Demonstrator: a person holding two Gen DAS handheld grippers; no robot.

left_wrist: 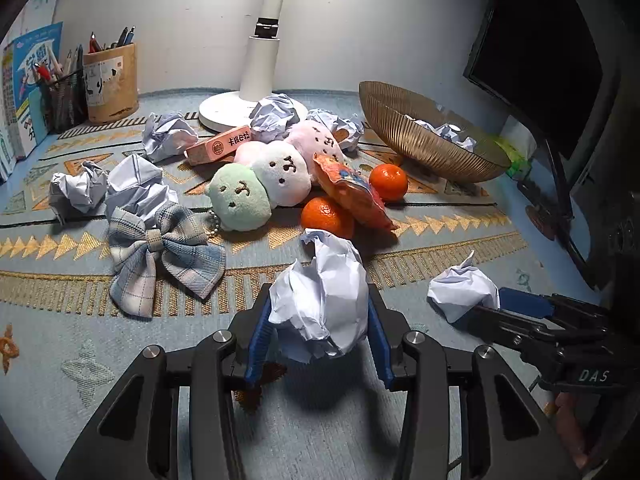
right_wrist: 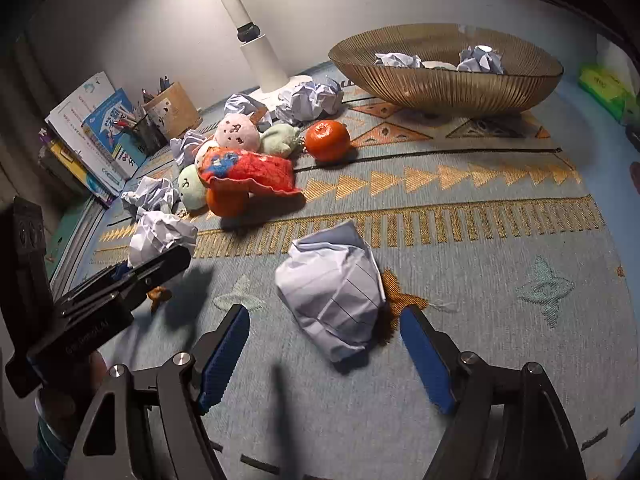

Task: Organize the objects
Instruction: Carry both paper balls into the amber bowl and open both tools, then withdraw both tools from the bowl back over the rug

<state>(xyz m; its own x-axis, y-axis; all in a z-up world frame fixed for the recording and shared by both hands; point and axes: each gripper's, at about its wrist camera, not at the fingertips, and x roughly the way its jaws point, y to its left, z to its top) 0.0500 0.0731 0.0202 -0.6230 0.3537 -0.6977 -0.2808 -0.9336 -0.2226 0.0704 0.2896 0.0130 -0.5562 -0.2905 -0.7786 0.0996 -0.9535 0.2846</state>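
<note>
My left gripper is shut on a crumpled paper ball and holds it just above the mat. It also shows in the right wrist view. My right gripper is open, its blue fingers either side of another crumpled paper ball lying on the mat; that ball also shows in the left wrist view. A ribbed gold bowl at the back right holds paper balls. Several more paper balls lie around the lamp base.
A plush toy trio, two oranges, an orange snack packet, a plaid bow and a pink box lie mid-mat. A white lamp, pen holders, books and a monitor stand behind.
</note>
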